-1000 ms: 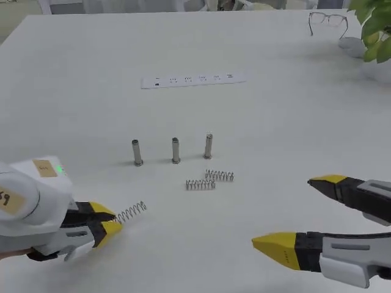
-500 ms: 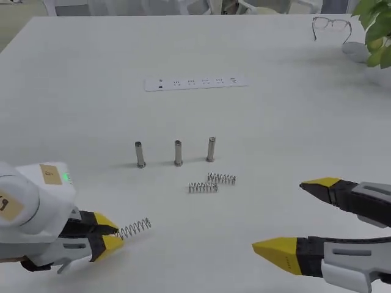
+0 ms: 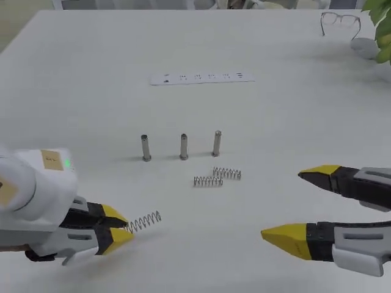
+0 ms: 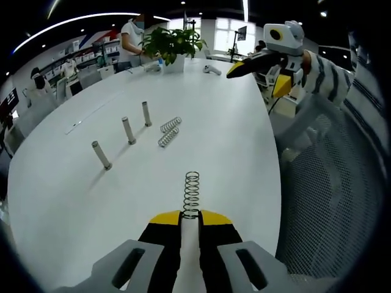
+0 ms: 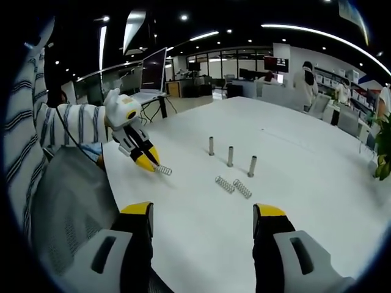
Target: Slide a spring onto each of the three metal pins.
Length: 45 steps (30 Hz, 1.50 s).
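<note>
The left gripper (image 3: 124, 227) pinches a thin coiled wire spring (image 3: 144, 221) by one end, apart from three smooth upright metal pins (image 3: 183, 146). The right gripper (image 3: 282, 204) stands wide open.

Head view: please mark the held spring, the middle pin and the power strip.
held spring (image 3: 145, 221), head view, on its middle coils.
middle pin (image 3: 184, 146), head view, halfway up the shaft.
power strip (image 3: 201, 77), head view, centre of its top face.

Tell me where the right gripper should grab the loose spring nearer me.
Probably pinch the nearer spring at its right end, coming down from above with the open right gripper. It lies flat, so the free end can meet a pin.
</note>
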Available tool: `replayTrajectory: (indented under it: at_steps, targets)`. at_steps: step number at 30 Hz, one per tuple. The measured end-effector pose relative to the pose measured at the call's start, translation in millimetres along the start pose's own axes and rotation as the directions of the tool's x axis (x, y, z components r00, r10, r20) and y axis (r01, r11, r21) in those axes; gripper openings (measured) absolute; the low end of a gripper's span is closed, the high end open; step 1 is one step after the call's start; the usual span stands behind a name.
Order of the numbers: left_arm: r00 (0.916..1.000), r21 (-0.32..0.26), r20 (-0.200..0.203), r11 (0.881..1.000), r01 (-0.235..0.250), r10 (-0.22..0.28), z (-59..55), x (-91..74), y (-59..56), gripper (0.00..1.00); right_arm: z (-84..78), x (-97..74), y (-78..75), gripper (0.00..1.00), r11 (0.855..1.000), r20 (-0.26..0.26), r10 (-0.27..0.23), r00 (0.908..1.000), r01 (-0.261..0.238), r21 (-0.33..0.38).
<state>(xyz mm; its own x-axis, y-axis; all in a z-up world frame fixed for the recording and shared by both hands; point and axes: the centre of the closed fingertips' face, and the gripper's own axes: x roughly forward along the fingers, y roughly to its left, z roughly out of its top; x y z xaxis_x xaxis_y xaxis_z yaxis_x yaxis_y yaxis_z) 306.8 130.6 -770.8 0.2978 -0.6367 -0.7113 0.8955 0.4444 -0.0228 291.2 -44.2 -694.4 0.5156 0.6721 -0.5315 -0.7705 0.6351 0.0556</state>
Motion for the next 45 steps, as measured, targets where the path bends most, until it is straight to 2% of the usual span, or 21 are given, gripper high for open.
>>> replayTrajectory:
  at_steps: [6, 12, 15, 22, 25, 28, 30, 35, 42, 44, 45]
  targets:
    - [0.9996, 0.003, 0.009, 1.000, 0.025, -0.025, 5.2, -6.5, -7.7, 0.02, 5.9, 3.7, 8.7, 0.57, 0.995, 0.003, 0.062, 0.9981, -0.061, -0.082]
    - [0.9990, 0.002, 0.018, 0.999, 0.042, -0.042, 7.4, -8.2, -12.5, 0.02, 12.1, 7.7, 15.6, 0.55, 0.987, 0.009, 0.110, 0.9939, -0.108, -0.119]
    - [0.9992, 0.000, 0.011, 0.999, 0.039, -0.039, 6.0, -7.9, -12.9, 0.02, 14.5, 11.2, 19.7, 0.55, 0.983, 0.010, 0.137, 0.9905, -0.134, -0.128]
    - [0.9987, 0.002, 0.030, 0.999, 0.041, -0.041, 10.5, -10.5, -16.1, 0.02, 13.5, 21.9, 27.0, 0.53, 0.975, 0.011, 0.187, 0.9823, -0.184, -0.128]
    - [0.9984, 0.011, 0.034, 0.999, 0.046, -0.046, 11.4, -10.9, -17.7, 0.02, 13.9, 28.8, 33.2, 0.53, 0.968, 0.032, 0.230, 0.9726, -0.225, -0.112]
    - [0.9985, 0.040, 0.039, 0.999, 0.037, -0.039, 11.6, -10.8, -17.1, 0.02, 12.6, 33.9, 41.0, 0.52, 0.953, 0.020, 0.272, 0.9621, -0.267, -0.141]
    - [0.9984, 0.028, 0.041, 0.999, 0.037, -0.039, 11.2, -10.5, -17.2, 0.02, 12.2, 37.5, 44.6, 0.52, 0.947, 0.015, 0.291, 0.9567, -0.285, -0.150]
    - [0.9984, 0.043, 0.035, 0.998, 0.042, -0.043, 9.0, -8.7, -20.6, 0.02, 13.2, 50.9, 56.1, 0.49, 0.925, 0.009, 0.346, 0.9382, -0.340, -0.171]
    - [0.9973, 0.064, 0.051, 0.997, 0.050, -0.053, 16.0, -5.6, -27.6, 0.02, 10.0, 63.2, 66.1, 0.47, 0.895, -0.015, 0.403, 0.9150, -0.398, -0.201]
    - [0.9969, 0.079, 0.049, 0.995, 0.058, -0.062, 17.3, -4.3, -30.8, 0.02, 7.8, 65.4, 67.9, 0.47, 0.889, -0.021, 0.420, 0.9072, -0.416, -0.194]
    - [0.9967, 0.083, 0.048, 0.995, 0.062, -0.066, 17.9, -3.9, -32.4, 0.02, 6.0, 66.4, 70.3, 0.46, 0.881, -0.027, 0.432, 0.9015, -0.428, -0.203]
